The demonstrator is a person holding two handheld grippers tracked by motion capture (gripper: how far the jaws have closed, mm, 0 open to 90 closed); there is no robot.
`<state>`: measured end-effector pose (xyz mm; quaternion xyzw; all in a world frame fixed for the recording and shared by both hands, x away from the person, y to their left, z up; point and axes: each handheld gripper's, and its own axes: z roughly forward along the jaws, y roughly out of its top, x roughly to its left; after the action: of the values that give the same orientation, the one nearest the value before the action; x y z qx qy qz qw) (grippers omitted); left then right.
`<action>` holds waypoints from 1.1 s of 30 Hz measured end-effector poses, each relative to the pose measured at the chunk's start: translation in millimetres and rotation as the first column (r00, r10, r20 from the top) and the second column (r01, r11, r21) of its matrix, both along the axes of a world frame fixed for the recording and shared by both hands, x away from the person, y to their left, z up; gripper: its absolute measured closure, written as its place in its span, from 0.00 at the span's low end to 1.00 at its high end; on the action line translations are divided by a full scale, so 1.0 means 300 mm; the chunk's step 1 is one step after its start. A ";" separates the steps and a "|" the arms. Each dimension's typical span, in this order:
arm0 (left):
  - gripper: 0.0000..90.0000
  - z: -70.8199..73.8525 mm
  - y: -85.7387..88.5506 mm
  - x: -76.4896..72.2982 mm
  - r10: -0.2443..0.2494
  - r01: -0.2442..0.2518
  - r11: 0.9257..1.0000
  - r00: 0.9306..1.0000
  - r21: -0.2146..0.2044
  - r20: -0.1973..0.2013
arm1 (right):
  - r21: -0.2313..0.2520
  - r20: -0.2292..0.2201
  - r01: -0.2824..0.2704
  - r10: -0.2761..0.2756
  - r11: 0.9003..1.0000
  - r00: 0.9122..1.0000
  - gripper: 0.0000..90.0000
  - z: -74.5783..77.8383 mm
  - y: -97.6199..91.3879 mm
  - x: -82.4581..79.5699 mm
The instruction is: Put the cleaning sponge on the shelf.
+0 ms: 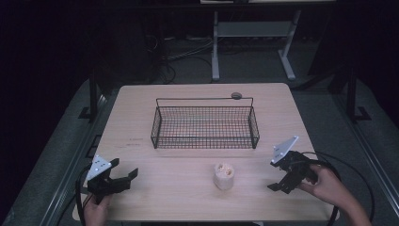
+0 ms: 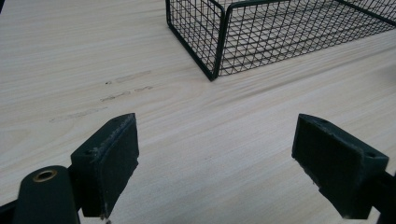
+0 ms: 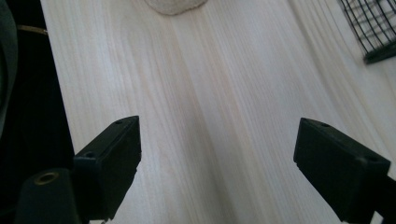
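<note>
Wooden table (image 1: 141, 122), faint illegible smudges (image 2: 116, 88)

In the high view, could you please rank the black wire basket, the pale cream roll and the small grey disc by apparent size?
1. Black wire basket, by far.
2. Pale cream roll.
3. Small grey disc, though it lies farther from the camera.

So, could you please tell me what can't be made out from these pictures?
- Pale object: too small and dim in the high view to identify; the right gripper view's top edge cuts it off.
- Round thing on the wire basket's far rim: too small to name.
- Faint marks on the table: illegible in the left gripper view.
- Room beyond the table: too dark.
</note>
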<state>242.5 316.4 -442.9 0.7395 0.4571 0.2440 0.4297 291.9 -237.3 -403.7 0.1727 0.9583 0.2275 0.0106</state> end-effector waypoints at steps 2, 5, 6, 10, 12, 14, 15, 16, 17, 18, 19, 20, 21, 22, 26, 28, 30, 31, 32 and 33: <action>0.15 0.000 0.001 0.000 0.001 -0.001 1.000 1.000 -0.002 0.000 | -0.009 0.007 -0.010 0.010 1.000 1.000 0.16 0.007 0.012 0.001; 0.16 0.000 0.002 -0.001 0.001 -0.001 1.000 1.000 -0.004 0.001 | -0.010 0.004 -0.021 0.021 1.000 1.000 0.16 0.014 0.028 0.006; 0.15 0.001 0.003 -0.001 0.001 0.000 1.000 1.000 -0.004 0.002 | -0.011 0.007 -0.022 0.022 1.000 1.000 0.16 0.017 0.034 0.006; 0.15 0.001 0.007 -0.001 0.004 -0.004 1.000 1.000 -0.005 0.002 | -0.019 0.008 -0.034 0.034 0.999 0.999 0.16 0.027 0.059 0.010; 0.15 0.001 0.008 0.000 0.004 -0.004 1.000 1.000 -0.003 0.002 | -0.016 0.010 -0.049 0.049 0.999 0.999 0.17 0.033 0.071 0.013; 0.16 0.001 0.008 0.000 0.004 -0.004 1.000 1.000 -0.003 0.003 | -0.019 0.010 -0.051 0.052 0.999 0.999 0.17 0.037 0.077 0.013; 0.15 0.001 0.007 0.000 0.004 -0.004 1.000 1.000 -0.003 0.003 | -0.020 0.011 -0.058 0.058 0.998 0.998 0.17 0.039 0.088 0.017; 0.16 0.001 0.006 0.000 0.004 -0.004 1.000 1.000 -0.003 0.003 | -0.027 0.013 -0.062 0.063 0.998 0.998 0.17 0.040 0.093 0.020; 0.16 0.001 0.006 0.000 0.003 -0.003 1.000 1.000 -0.003 0.002 | -0.030 0.010 -0.064 0.065 0.997 0.998 0.17 0.040 0.097 0.023; 0.16 0.001 0.006 0.000 0.003 -0.003 1.000 1.000 -0.003 0.002 | -0.030 0.010 -0.064 0.065 0.997 0.998 0.17 0.040 0.097 0.023; 0.16 0.001 0.005 0.000 0.004 -0.004 1.000 1.000 -0.004 0.002 | -0.031 0.006 -0.073 0.073 0.997 0.997 0.17 0.041 0.106 0.027; 0.16 0.001 0.005 0.000 0.004 -0.004 1.000 1.000 -0.004 0.002 | -0.031 0.006 -0.073 0.073 0.997 0.997 0.17 0.041 0.106 0.027; 0.16 0.000 0.005 0.000 0.003 -0.003 1.000 1.000 -0.005 0.002 | -0.034 0.004 -0.082 0.082 0.996 0.997 0.17 0.044 0.115 0.030; 0.16 0.000 0.004 0.000 0.002 -0.002 1.000 1.000 -0.005 0.001 | -0.036 0.004 -0.083 0.083 0.996 0.997 0.17 0.046 0.119 0.031; 0.15 0.001 0.004 -0.001 0.000 0.000 1.000 1.000 -0.003 0.002 | -0.040 0.003 -0.091 0.091 0.995 0.996 0.17 0.052 0.133 0.034; 0.15 0.000 0.001 0.000 -0.001 0.001 1.000 1.000 -0.001 0.001 | -0.042 -0.001 -0.104 0.104 0.994 0.995 0.17 0.052 0.149 0.040; 0.15 0.000 0.000 0.000 -0.004 0.004 1.000 1.000 0.001 0.001 | -0.044 -0.001 -0.109 0.109 0.993 0.994 0.17 0.053 0.154 0.042; 0.15 0.001 0.000 0.000 -0.006 0.006 1.000 1.000 0.004 -0.001 | -0.049 -0.002 -0.114 0.114 0.992 0.993 0.17 0.054 0.166 0.043; 0.15 0.001 -0.001 0.000 -0.006 0.006 1.000 1.000 0.003 0.000 | -0.049 -0.002 -0.114 0.114 0.992 0.993 0.17 0.054 0.166 0.043; 0.16 0.000 -0.002 0.000 -0.006 0.006 1.000 1.000 0.000 0.001 | -0.052 -0.005 -0.118 0.118 0.992 0.993 0.17 0.056 0.172 0.044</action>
<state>242.6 315.9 -442.7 0.7409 0.4548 0.2430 0.4304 305.2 -185.9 -386.9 0.1156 0.9724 0.2027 0.0006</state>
